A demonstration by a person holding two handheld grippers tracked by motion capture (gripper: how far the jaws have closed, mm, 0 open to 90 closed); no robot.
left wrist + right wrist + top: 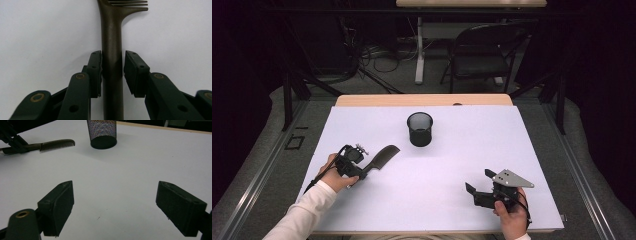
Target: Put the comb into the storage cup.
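Observation:
A dark brown comb (384, 156) lies on the white sheet at the left, its teeth pointing toward the cup. My left gripper (364, 172) has its jaws on either side of the comb's handle (112, 30). One pad (96, 67) lies against the handle, while a thin gap shows at the other pad (132, 70). A black mesh cup (420, 129) stands upright in the middle toward the back. At the front right, my right gripper (478, 181) stands wide open with nothing between its fingers. Its own view shows the comb (57, 144) and the cup (101, 132) farther off.
The white sheet (437, 200) covers most of the wooden table. Behind the table are a black chair (484, 50), a white desk leg (419, 55) and cables on the floor. Bare sheet lies between the two grippers and to the right of the cup.

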